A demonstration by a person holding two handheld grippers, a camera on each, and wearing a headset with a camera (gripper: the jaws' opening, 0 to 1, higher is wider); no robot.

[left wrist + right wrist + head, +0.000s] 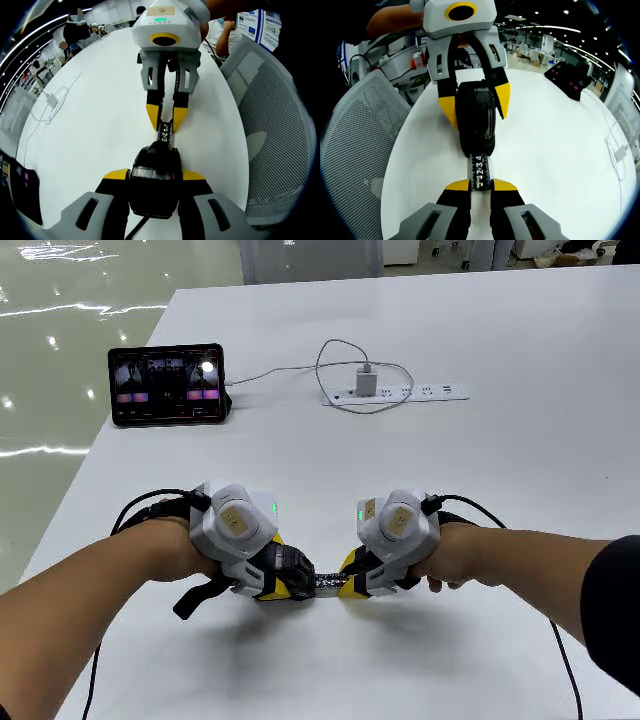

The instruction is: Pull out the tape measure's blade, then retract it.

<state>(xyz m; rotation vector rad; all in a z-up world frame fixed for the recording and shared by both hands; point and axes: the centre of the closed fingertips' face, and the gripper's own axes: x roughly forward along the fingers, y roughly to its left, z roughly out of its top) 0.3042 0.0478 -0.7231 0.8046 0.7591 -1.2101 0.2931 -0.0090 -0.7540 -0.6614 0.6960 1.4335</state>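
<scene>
Head view: tape measure [290, 573] is at the near middle of the white table [500, 360], between the 2 grippers. Can't tell whether it rests on the table or hangs just above it. Left gripper [272, 580] is clenched round the black case from the left. Right gripper [352, 587] is pinched on the blade [328, 583] from the right. Just a short run of blade bridges them. Tablet [167, 385] and power strip [395, 393] are well apart, on the far side.

Left gripper view: own jaws squeeze the case on both sides, with the case seated deep between them. Blade leaves the far end and goes straight into the right gripper's yellow tips.

Right gripper view: own tips are clamped on the blade's end. Marks 2, 3, 4 show just beyond them, with the case close behind. Mesh chair [365, 150] is left of the table.

Judgement: pull-out looks barely begun. Hold the case hand fixed and draw the right hand straight out along the blade's line. Stay level with no twist, or the blade may kink or slip the pinch. For the retract, feed it back slowly rather than letting it snap.
</scene>
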